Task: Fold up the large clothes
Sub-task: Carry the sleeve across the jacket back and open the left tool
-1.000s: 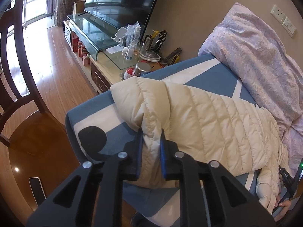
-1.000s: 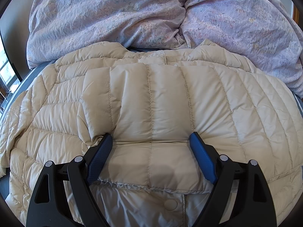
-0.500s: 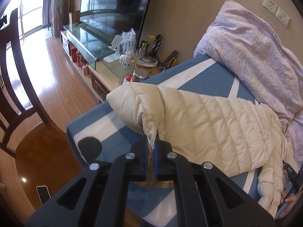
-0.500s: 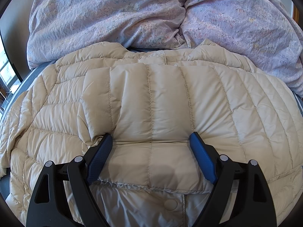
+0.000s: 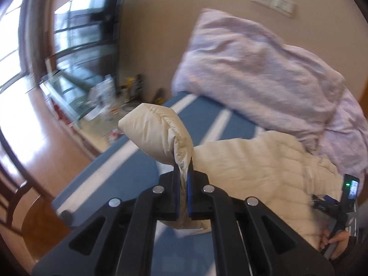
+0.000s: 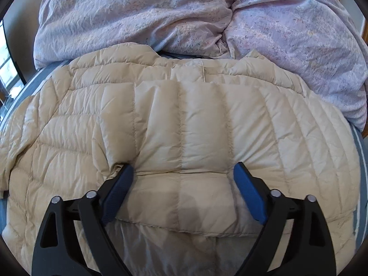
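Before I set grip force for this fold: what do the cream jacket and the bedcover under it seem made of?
Cream jacket: a thin, faintly shiny woven shell, likely nylon or polyester, over soft puffy fill; stitched channels bulge and crinkle. Bedcover: matte blue fabric with white stripes, probably cotton, though blur leaves that open.

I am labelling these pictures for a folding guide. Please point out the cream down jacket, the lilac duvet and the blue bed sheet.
cream down jacket (image 6: 184,126): right wrist view, middle of its quilted panel.
lilac duvet (image 6: 142,13): right wrist view, left mound behind the jacket.
blue bed sheet (image 5: 207,119): left wrist view, bare blue area between white stripes.
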`<state>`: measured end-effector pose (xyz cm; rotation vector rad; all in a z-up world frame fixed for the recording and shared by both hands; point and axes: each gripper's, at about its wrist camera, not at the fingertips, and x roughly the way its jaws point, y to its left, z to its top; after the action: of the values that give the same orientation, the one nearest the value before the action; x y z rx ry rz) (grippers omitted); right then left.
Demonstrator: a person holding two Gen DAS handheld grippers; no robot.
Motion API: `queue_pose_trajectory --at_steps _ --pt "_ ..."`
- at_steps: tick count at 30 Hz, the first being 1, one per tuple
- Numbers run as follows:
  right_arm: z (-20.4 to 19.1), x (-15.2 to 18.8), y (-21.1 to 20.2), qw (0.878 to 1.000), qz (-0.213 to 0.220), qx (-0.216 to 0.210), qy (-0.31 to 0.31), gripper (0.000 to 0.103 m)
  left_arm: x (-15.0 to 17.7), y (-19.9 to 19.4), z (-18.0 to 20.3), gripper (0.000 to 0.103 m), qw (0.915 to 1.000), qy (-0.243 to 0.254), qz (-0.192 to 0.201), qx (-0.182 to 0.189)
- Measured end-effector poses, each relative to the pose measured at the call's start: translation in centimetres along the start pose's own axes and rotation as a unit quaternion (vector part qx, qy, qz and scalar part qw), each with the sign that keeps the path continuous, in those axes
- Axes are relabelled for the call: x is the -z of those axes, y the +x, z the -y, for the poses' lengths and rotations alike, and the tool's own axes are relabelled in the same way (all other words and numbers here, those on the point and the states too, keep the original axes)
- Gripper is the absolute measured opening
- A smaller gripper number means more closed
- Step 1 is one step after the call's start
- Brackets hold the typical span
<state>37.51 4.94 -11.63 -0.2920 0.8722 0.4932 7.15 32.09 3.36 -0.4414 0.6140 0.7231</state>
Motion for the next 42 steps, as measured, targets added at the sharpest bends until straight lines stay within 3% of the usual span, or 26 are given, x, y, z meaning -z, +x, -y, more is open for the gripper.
queue_pose_trajectory --at_steps 4,9,20,27,29,31,33,36,38,42 --pt "0.5 0.1 -1.7 1.000 0.010 -0.014 -0.006 0.096 -0.8 0.5 5.8 0.005 0.9981 0.031 -0.007 0.053" --pt "2.9 0.9 -4.6 0.999 0.031 -0.016 -0.004 0.097 -0.2 1.6 13.9 0.005 0.9893 0.070 -0.027 0.125" --pt "9.5 2.4 -6.7 0.998 0.053 0.024 0.029 0.097 4.6 3.9 28.7 0.005 0.9522 0.127 -0.098 0.260" --pt "12.7 3.4 -7.1 0.996 0.058 0.036 0.058 0.097 8.2 5.2 34.3 0.007 0.9283 0.151 -0.143 0.308" --pt "13.1 3.4 -7.3 0.995 0.063 0.036 0.065 0.097 8.8 5.1 34.7 0.013 0.9252 0.153 -0.149 0.314" --pt "13.3 3.4 -7.7 0.994 0.072 0.030 0.070 0.097 8.8 5.1 34.4 0.029 0.9236 0.150 -0.150 0.319" --pt "13.4 3.4 -8.2 0.994 0.081 0.020 0.074 0.096 8.4 4.9 33.4 0.047 0.9277 0.146 -0.139 0.314" --pt "13.1 3.0 -8.8 0.992 0.092 -0.013 0.082 0.082 7.6 5.0 31.7 0.050 0.9369 0.144 -0.126 0.292" --pt "12.8 2.7 -9.0 0.991 0.094 -0.040 0.090 0.065 7.1 5.6 30.2 0.050 0.9444 0.142 -0.125 0.269" --pt "11.5 2.2 -8.8 0.989 0.092 -0.075 0.091 0.044 6.8 6.9 27.9 0.051 0.9552 0.136 -0.130 0.229"
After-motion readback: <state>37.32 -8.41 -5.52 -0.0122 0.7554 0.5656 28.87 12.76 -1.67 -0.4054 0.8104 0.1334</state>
